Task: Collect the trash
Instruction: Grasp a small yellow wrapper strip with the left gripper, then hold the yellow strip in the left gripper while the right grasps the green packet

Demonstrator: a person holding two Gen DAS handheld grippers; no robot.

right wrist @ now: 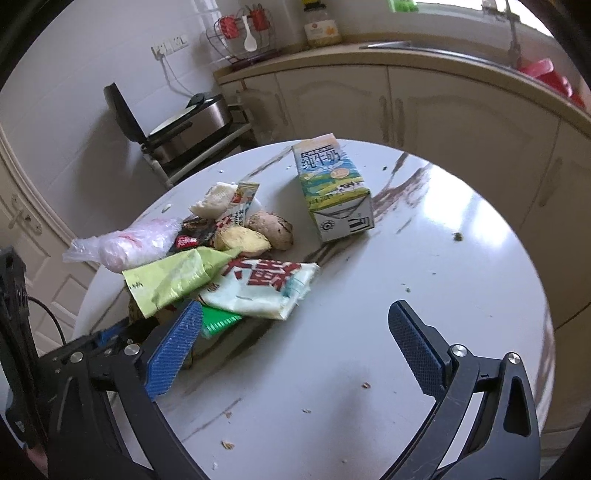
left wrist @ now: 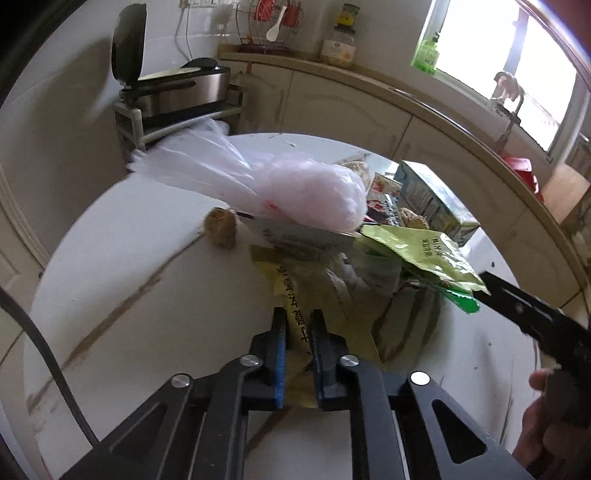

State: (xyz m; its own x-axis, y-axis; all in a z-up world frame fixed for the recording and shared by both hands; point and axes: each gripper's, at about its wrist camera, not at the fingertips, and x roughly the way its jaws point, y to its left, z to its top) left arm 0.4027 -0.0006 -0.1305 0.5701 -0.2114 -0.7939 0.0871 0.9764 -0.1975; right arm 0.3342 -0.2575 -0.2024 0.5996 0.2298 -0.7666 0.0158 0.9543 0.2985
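Observation:
A heap of trash lies on the round white table [right wrist: 369, 332]: a clear plastic bag [left wrist: 295, 192] [right wrist: 125, 245], a light green packet [left wrist: 424, 254] [right wrist: 173, 277], a white and red wrapper [right wrist: 266, 288], food scraps [right wrist: 269, 229] and a lying milk carton [right wrist: 332, 188] [left wrist: 432, 195]. My left gripper [left wrist: 297, 321] is shut on a yellow wrapper [left wrist: 295, 306] at the near side of the heap. My right gripper [right wrist: 295, 321] is open and empty, above the table just right of the heap; its finger [left wrist: 517, 306] shows in the left wrist view.
A brown scrap [left wrist: 221, 229] lies left of the heap. An open electric griddle [right wrist: 184, 125] stands on a rack behind the table. Cream cabinets [right wrist: 443, 107] with a counter, a jar [right wrist: 321, 26] and a wire rack [right wrist: 243, 33] run along the back. Crumbs dot the table.

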